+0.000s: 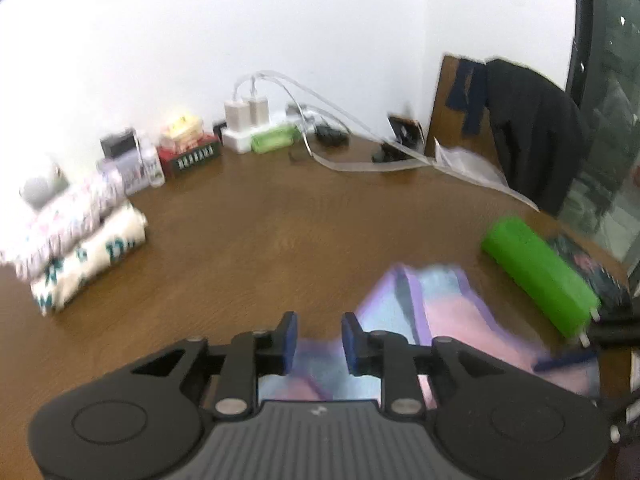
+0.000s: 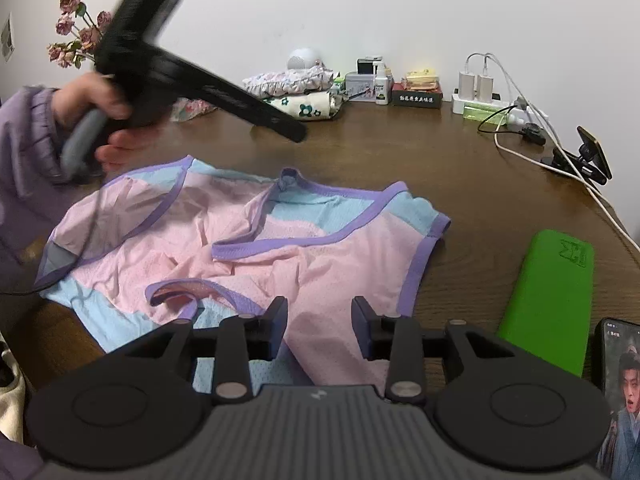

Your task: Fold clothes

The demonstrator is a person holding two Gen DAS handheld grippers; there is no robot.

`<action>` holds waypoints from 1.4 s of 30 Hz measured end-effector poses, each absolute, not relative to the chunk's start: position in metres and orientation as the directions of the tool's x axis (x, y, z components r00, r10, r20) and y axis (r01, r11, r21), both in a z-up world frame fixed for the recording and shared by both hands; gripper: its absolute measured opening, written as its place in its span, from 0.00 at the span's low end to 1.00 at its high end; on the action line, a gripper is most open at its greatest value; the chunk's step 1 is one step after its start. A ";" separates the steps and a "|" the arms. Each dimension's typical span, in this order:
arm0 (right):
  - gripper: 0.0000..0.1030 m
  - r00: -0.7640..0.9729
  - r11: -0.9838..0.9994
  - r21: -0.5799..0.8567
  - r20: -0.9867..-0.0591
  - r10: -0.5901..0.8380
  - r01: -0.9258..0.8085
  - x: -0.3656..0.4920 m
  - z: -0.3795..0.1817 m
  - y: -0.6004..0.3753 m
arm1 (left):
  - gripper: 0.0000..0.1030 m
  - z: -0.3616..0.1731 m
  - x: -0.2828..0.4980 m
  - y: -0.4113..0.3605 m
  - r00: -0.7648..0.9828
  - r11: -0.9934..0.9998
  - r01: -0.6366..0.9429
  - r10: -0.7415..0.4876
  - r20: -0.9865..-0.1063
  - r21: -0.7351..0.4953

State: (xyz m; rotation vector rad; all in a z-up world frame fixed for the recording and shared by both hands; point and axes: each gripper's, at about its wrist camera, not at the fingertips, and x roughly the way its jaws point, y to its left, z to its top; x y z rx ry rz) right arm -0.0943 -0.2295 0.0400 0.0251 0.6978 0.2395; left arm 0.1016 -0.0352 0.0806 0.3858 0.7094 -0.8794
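Note:
A pink and light-blue garment with purple trim lies crumpled and spread on the brown wooden table. My right gripper is open and empty, low over the garment's near edge. My left gripper is open and empty, above the garment's edge. In the right wrist view the left gripper's body is held in a hand, raised above the garment's far left side; its fingertips are hidden there.
Folded clothes are stacked at the table's back. A green block and a phone lie to the right. Boxes, chargers and cables line the wall. Dried flowers stand at the left.

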 end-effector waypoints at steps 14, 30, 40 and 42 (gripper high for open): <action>0.44 0.725 0.972 0.070 -0.654 0.215 -0.226 -0.102 0.027 -0.209 | 0.08 0.036 0.133 -0.060 0.460 0.715 0.699 -0.456 -0.762 -0.005; 0.47 0.687 0.903 0.111 -0.612 0.391 -0.416 -0.130 0.038 -0.167 | 0.43 0.065 -0.046 0.136 0.554 0.854 0.512 -0.413 -0.723 -0.095; 0.07 0.616 0.879 0.056 -0.692 0.376 -0.474 -0.141 0.030 -0.142 | 0.23 0.036 -0.101 0.177 0.591 0.873 0.471 -0.422 -0.687 -0.131; 0.07 0.609 0.881 0.065 -0.698 0.376 -0.469 -0.148 0.031 -0.149 | 0.23 0.035 -0.111 0.183 0.585 0.857 0.496 -0.448 -0.676 -0.139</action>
